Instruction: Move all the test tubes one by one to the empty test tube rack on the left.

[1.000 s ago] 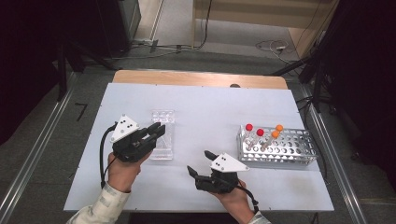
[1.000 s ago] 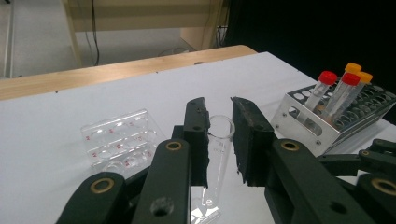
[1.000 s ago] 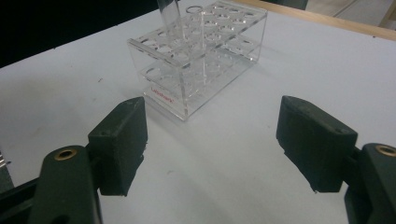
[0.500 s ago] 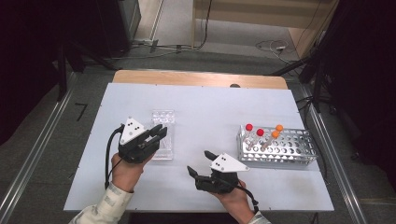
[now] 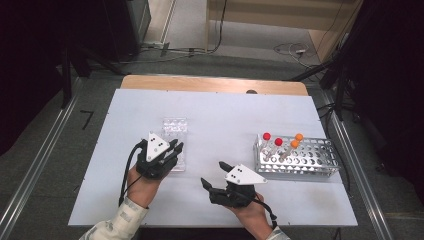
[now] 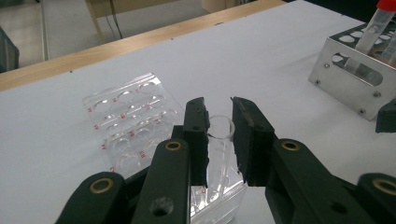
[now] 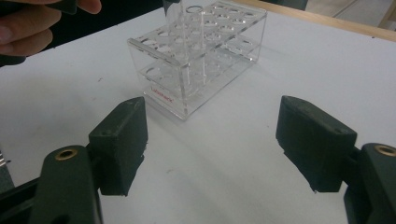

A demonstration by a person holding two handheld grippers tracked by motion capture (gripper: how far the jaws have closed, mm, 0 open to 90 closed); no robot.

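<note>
My left gripper [image 5: 175,148] [image 6: 218,111] is shut on a clear, uncapped tube [image 6: 219,135], held upright. The tube's lower part reaches down into a hole at the near end of the clear plastic rack [image 5: 174,131] [image 6: 126,116]. In the right gripper view the same tube [image 7: 189,32] stands in that rack [image 7: 210,60], with the other hand [image 7: 28,28] at the top left. My right gripper [image 5: 213,174] [image 7: 210,135] rests low over the table near the front edge, jaws wide open and holding nothing.
A metal rack [image 5: 305,162] [image 6: 350,70] stands at the right and holds tubes with red caps [image 5: 267,136] and orange caps [image 5: 299,136]. Bare white table [image 5: 225,120] lies between the two racks. A wooden strip [image 5: 210,84] runs along the far edge.
The left hand has sunk and shifted a little to the right, bringing the clear tube down at the near end of the plastic rack. The right gripper has stayed where it was.
</note>
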